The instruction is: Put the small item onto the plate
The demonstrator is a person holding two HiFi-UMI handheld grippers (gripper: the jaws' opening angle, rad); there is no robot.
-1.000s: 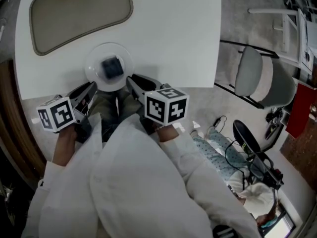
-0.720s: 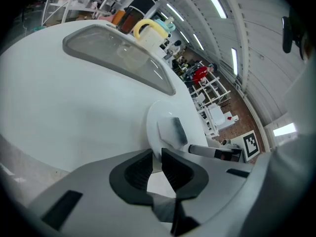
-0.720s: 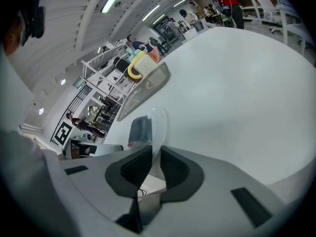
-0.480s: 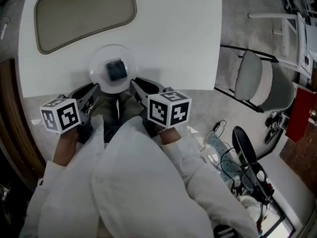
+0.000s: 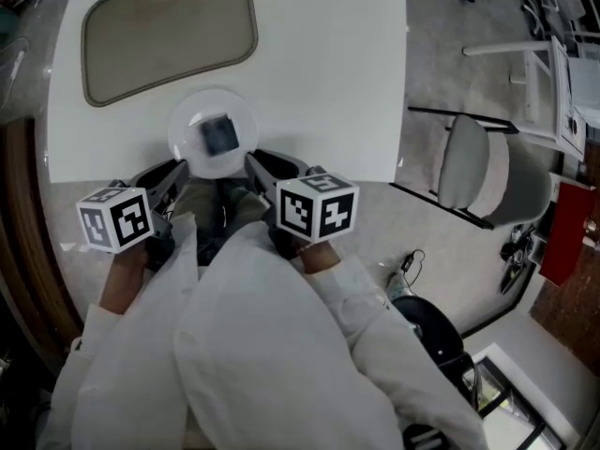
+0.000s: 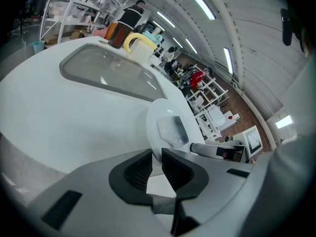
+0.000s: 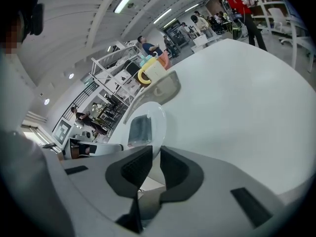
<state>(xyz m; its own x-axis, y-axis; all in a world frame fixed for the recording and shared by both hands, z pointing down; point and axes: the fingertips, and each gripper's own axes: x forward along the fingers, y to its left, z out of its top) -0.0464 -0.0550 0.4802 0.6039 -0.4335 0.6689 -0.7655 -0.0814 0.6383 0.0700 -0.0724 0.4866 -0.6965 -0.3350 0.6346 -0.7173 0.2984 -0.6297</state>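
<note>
A clear round plate (image 5: pixel 191 148) sits at the near edge of the white table (image 5: pixel 319 73). On its middle rests the small dark, squarish item (image 5: pixel 220 135). My left gripper (image 5: pixel 176 169) sits just left of the plate and my right gripper (image 5: pixel 253 160) just right of it, both below the table edge. In the left gripper view the plate (image 6: pixel 157 113) and item (image 6: pixel 173 130) lie just beyond the left gripper (image 6: pixel 157 157), whose jaws are shut on nothing. The right gripper (image 7: pixel 155 154) is likewise shut and empty, with the plate (image 7: pixel 157 118) and item (image 7: pixel 139 128) ahead.
A large grey rounded tray (image 5: pixel 169 31) lies at the table's far side. A yellow-handled jug (image 6: pixel 139 47) stands behind it. A grey chair (image 5: pixel 487 153) stands on the floor to the right. White sleeves fill the lower part of the head view.
The head view has shifted a little, so the floor at the right looks different. Both grippers stay beside the plate, and the item rests on it as before.
</note>
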